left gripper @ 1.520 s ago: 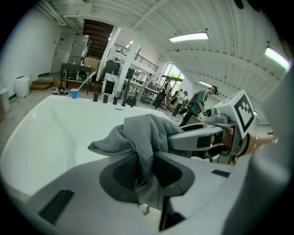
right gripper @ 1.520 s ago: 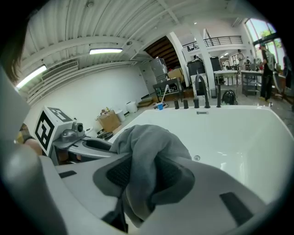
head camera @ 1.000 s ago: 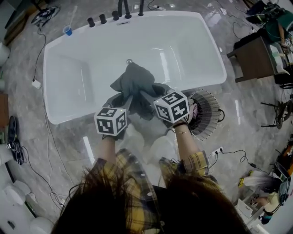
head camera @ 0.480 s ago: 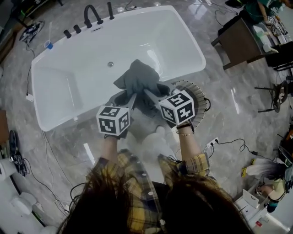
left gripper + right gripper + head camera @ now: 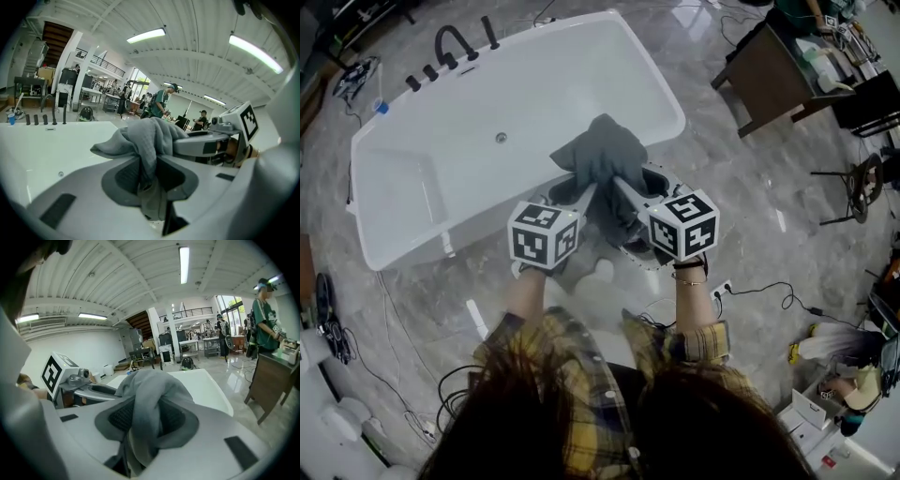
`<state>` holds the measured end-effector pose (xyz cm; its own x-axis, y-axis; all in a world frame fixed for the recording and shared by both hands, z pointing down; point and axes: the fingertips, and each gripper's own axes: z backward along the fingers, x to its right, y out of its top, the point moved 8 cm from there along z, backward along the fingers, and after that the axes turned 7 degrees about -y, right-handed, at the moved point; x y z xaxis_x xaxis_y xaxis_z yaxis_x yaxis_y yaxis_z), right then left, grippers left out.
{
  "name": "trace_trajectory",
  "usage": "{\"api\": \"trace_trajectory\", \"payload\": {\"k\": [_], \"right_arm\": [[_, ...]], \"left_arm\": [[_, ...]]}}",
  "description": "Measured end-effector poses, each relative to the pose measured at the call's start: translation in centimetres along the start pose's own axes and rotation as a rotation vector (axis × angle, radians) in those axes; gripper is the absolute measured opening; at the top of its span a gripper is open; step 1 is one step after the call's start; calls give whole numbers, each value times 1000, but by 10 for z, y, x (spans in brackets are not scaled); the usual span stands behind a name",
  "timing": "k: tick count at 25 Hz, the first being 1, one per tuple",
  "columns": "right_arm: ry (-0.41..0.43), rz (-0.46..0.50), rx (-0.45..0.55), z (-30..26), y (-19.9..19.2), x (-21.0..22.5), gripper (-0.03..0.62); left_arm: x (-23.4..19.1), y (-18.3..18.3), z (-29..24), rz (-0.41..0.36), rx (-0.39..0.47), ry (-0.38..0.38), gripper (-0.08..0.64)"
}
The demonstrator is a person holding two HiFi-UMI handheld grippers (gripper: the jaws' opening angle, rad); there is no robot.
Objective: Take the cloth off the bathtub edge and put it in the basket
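Now my left gripper and right gripper both clamp the grey cloth, bunched beyond their tips, the basket below my right one.

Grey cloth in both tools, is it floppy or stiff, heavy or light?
Probably floppy: the grey fabric cloth bunches and droops in folds between the left tool and right tool. Likely light: two small pinches carry it.
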<state>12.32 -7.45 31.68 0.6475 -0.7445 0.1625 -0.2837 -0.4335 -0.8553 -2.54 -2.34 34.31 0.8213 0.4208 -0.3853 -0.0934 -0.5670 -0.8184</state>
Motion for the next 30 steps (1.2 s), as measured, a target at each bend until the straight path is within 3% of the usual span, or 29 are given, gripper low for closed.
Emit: {"api": "trace_trajectory", "payload": {"k": [10, 20, 30], "right_arm": [[-135, -17, 46, 79, -4, 77, 140], [-279, -72, 43, 117, -20, 132, 140], [-305, -144, 8, 110, -45, 164, 140]], "left_arm": [[74, 25, -78, -45, -1, -132, 95], [107, 33, -147, -76, -53, -284, 95], [105, 22, -188, -76, -136, -312, 95]]}}
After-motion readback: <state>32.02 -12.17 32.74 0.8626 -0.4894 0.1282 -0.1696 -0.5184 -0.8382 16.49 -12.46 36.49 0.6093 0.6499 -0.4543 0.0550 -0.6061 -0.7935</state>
